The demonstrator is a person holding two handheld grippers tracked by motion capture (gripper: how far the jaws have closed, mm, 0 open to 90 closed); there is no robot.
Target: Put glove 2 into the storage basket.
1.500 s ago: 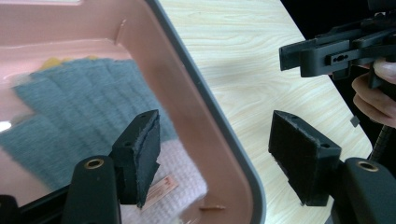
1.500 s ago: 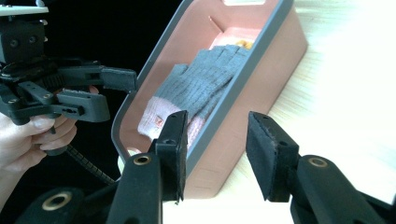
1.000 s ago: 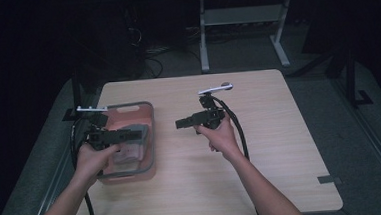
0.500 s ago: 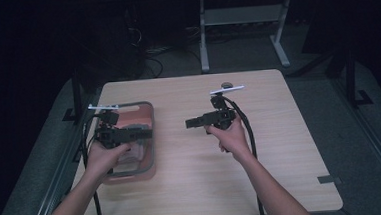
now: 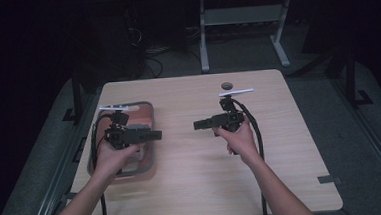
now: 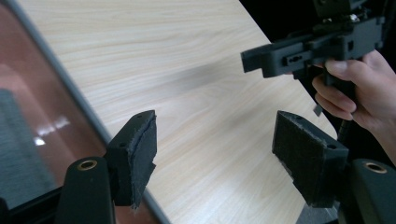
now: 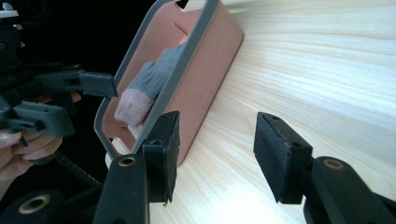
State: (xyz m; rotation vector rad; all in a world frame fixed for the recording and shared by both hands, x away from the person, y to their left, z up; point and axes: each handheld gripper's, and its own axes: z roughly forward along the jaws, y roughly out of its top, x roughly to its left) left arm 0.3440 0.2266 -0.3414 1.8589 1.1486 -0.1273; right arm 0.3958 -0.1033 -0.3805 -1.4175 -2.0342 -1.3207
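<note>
A pink bin with a grey rim [image 5: 152,121] stands at the left of the wooden table [image 5: 193,187]. Inside it lies a grey sock with a pink toe [image 7: 148,83]. My left gripper [image 5: 157,135] hovers over the bin's right rim and points right, open with nothing between its pads [image 6: 215,158]. My right gripper [image 5: 197,124] is held over the table's middle and points left at the bin. Its jaws have just been opening and nothing is between them [image 7: 215,156]. The two grippers face each other, a short gap apart.
A small dark round disc [image 5: 225,85] sits on the table behind the right hand. Bare wood lies in front of and to the right of both hands. Beyond the far edge are the legs of a desk [image 5: 203,41] and floor cables [image 5: 147,55].
Both hands have shifted to the right across the table. The left gripper went from over the bin's middle to its right rim. The right gripper's jaws stand a little wider.
</note>
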